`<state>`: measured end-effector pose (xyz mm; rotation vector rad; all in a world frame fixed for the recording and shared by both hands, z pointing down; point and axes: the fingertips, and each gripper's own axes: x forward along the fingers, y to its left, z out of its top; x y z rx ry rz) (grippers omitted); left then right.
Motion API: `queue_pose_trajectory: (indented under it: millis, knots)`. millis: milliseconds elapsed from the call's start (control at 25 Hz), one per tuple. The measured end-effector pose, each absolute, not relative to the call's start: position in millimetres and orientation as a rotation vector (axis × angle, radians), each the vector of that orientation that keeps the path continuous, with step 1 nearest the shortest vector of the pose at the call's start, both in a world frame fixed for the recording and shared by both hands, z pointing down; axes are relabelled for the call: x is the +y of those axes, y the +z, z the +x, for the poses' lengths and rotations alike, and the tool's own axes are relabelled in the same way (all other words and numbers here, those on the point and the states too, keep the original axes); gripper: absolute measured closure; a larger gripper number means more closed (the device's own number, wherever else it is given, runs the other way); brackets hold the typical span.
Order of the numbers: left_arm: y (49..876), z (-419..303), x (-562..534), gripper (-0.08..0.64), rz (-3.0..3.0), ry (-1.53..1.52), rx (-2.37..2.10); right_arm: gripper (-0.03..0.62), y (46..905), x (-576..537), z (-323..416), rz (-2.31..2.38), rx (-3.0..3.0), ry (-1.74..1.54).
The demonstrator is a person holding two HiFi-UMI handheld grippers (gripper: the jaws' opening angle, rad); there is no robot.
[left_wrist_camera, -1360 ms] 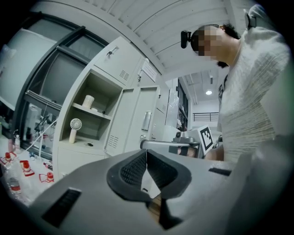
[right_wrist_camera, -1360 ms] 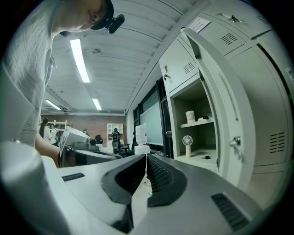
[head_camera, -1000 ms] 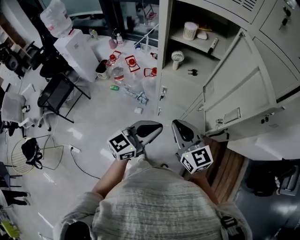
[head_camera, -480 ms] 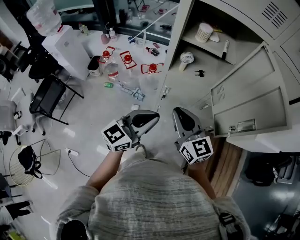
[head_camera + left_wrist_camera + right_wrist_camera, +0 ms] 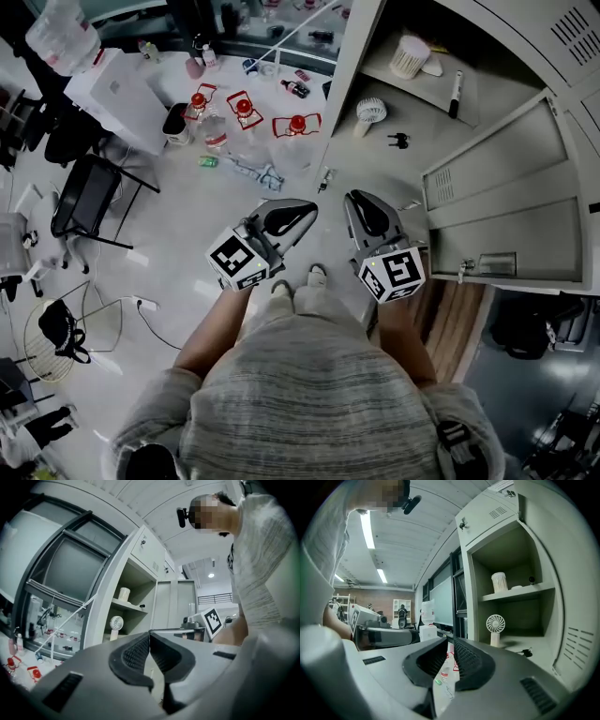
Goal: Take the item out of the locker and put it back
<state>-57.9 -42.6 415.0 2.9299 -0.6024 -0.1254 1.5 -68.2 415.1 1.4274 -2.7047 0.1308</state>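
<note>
A pale floor (image 5: 187, 234) strewn with bottles (image 5: 246, 108) ran up to a grey locker (image 5: 361, 47) whose door (image 5: 506, 216) stood open. The left gripper (image 5: 302, 210) was closed, its pads meeting on nothing. The right gripper (image 5: 357, 199) was shut to a bare slit, also empty. Both were held side by side, short of the locker. Inside, a small white fan (image 5: 371, 112) stood upright in the lower compartment, near a black plug (image 5: 398, 141). On the shelf above, a ribbed cup (image 5: 410, 56) stood and a marker (image 5: 455, 94) lay.
</note>
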Motion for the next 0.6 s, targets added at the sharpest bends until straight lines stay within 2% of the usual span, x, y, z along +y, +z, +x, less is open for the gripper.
queue_pose_trajectory:
  millis: [40,160,600]
  knots:
    - [415,-55,-50,0.551,2.93,-0.128,-0.629,0.553,416,-76,5,1.427,-2.709,0.128]
    - [417,-49,-71,0.551,2.923,-0.129,-0.687,0.47,420,-99,13,1.438,-2.711,0.135]
    - [435,-24,-106,0.551,2.897,-0.043,-0.727,0.404,449,-177,46,1.583,-2.561,0.167]
